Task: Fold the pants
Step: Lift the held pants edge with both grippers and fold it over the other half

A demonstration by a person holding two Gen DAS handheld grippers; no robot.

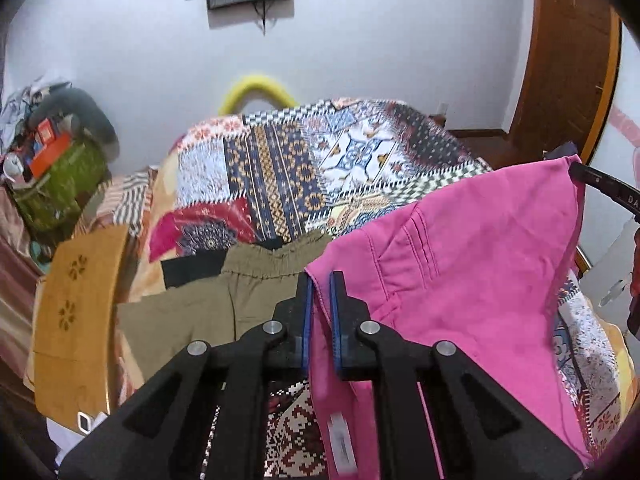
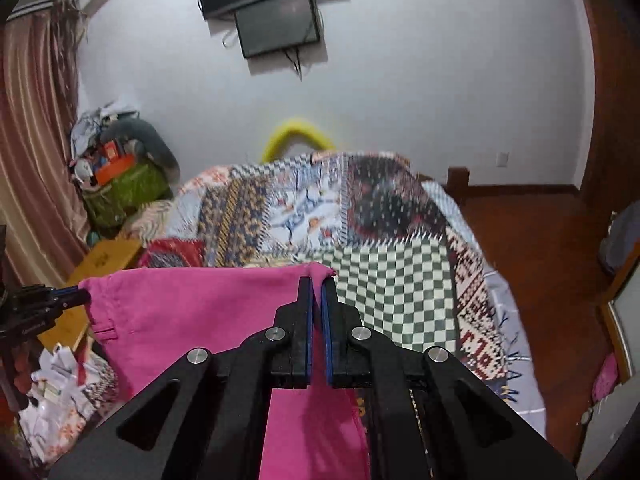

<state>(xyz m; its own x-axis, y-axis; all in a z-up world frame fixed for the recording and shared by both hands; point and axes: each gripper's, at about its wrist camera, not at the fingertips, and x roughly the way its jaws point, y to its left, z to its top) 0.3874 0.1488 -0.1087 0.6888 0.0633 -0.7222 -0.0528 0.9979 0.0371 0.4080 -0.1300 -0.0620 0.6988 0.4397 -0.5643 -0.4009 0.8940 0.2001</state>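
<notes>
Bright pink pants (image 1: 460,248) hang stretched between my two grippers above a bed covered by a patchwork quilt (image 1: 304,160). In the left wrist view my left gripper (image 1: 320,278) is shut on one edge of the pink cloth, which runs down between its blue pads. The right gripper (image 1: 588,174) shows at the far right, pinching the other top corner. In the right wrist view my right gripper (image 2: 317,280) is shut on a bunched corner of the pink pants (image 2: 192,312). The left gripper (image 2: 78,298) holds the opposite corner at the left edge.
Olive pants (image 1: 192,312) and a black garment (image 1: 192,270) lie on the quilt under the pink cloth. A mustard cloth (image 1: 76,320) lies at the bed's left side. A green bag with clutter (image 2: 120,192) stands by the curtain. Wooden floor (image 2: 532,248) lies right of the bed.
</notes>
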